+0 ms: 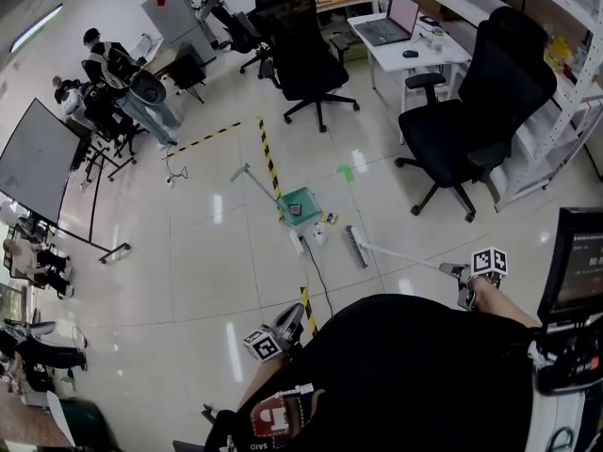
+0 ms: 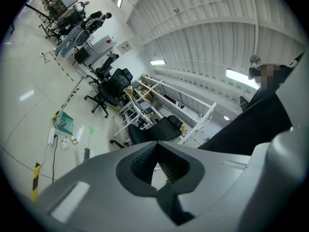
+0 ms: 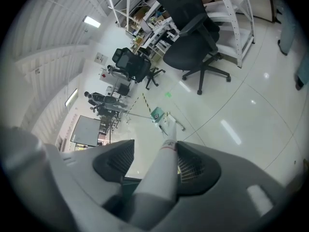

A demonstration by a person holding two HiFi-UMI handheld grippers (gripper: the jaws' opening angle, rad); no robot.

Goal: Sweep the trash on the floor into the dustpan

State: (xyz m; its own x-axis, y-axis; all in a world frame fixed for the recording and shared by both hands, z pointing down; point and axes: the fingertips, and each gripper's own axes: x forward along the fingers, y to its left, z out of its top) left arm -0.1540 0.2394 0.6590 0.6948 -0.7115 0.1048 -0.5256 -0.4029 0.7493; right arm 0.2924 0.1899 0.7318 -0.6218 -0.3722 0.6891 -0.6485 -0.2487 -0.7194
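A green dustpan [image 1: 300, 205] lies on the white floor with its long handle [image 1: 250, 174] pointing up-left; it also shows small in the left gripper view [image 2: 64, 122] and the right gripper view [image 3: 157, 113]. Small trash pieces [image 1: 329, 219] lie just right of it. A broom head [image 1: 355, 247] rests on the floor right of the trash. Its white handle [image 3: 166, 158] runs back into my right gripper [image 1: 460, 273], which is shut on it. My left gripper [image 1: 290, 320] hangs near my body, jaws together with nothing between them [image 2: 157, 149].
Yellow-black tape [image 1: 270, 163] and a dark cable [image 1: 316, 276] cross the floor by the dustpan. A white bottle [image 1: 298, 243] lies near the trash. Black office chairs [image 1: 471, 111] [image 1: 306, 55], a desk with a laptop [image 1: 386, 28], a shelf and seated people [image 1: 104, 83] ring the area.
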